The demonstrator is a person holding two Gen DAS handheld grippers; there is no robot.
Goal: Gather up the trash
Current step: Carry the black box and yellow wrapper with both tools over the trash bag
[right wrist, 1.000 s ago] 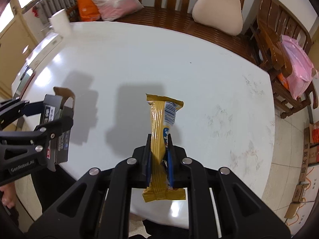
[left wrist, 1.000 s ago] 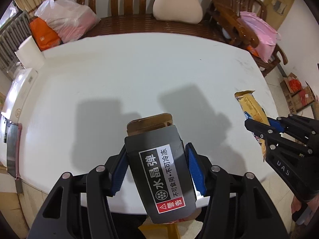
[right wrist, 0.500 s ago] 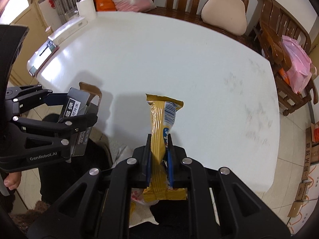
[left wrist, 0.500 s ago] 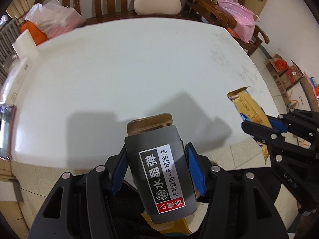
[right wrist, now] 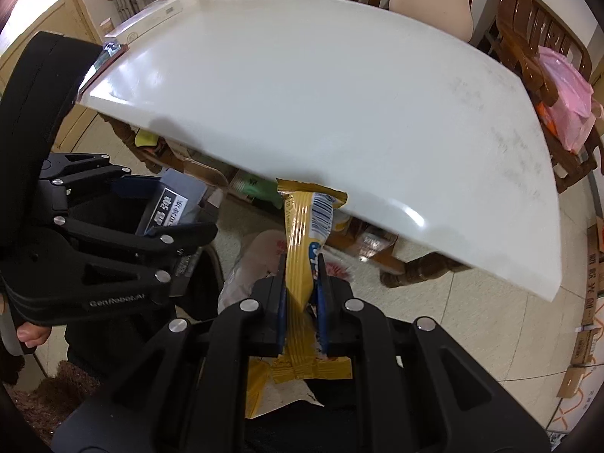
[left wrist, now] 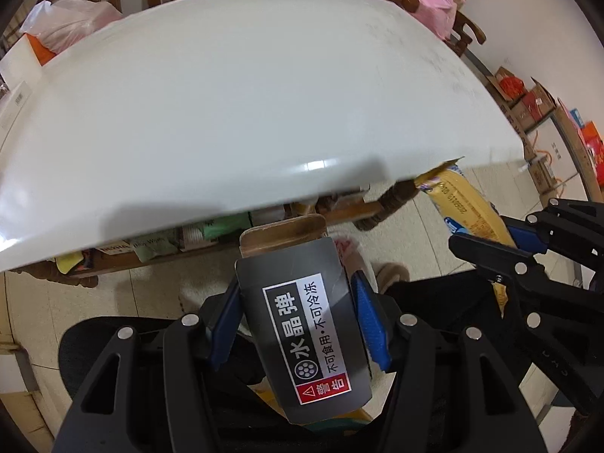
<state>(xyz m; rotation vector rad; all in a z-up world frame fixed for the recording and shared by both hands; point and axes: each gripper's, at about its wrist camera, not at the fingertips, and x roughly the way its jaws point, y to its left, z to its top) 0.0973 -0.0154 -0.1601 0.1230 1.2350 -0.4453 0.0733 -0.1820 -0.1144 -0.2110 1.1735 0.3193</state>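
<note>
Clamping the grey box (left wrist: 302, 324) between its blue pads (left wrist: 368, 324), the left gripper (left wrist: 298, 324) held it by the two long sides, the label face up toward the camera. The right gripper (right wrist: 300, 294) was pinched tight on the yellow wrapper (right wrist: 305, 234) near its lower crimped end.

A second earlier both pieces had hung above the white table (left wrist: 226, 94); by this moment they had been drawn back past its near edge and lowered, so that floor tiles and the clutter under the table showed behind them. Both items had therefore left the tabletop, and the likely remaining step was the drop into a bin, though none was clearly visible; a pale plastic bag (right wrist: 256, 264) lay below the right gripper.

The box's long axis ran along the left fingers, its open brown flap (left wrist: 283, 234) pointing forward toward the table edge. The wrapper's long axis likewise ran forward from the right fingers, its torn end leading and almost touching the rim in the right view.
</note>
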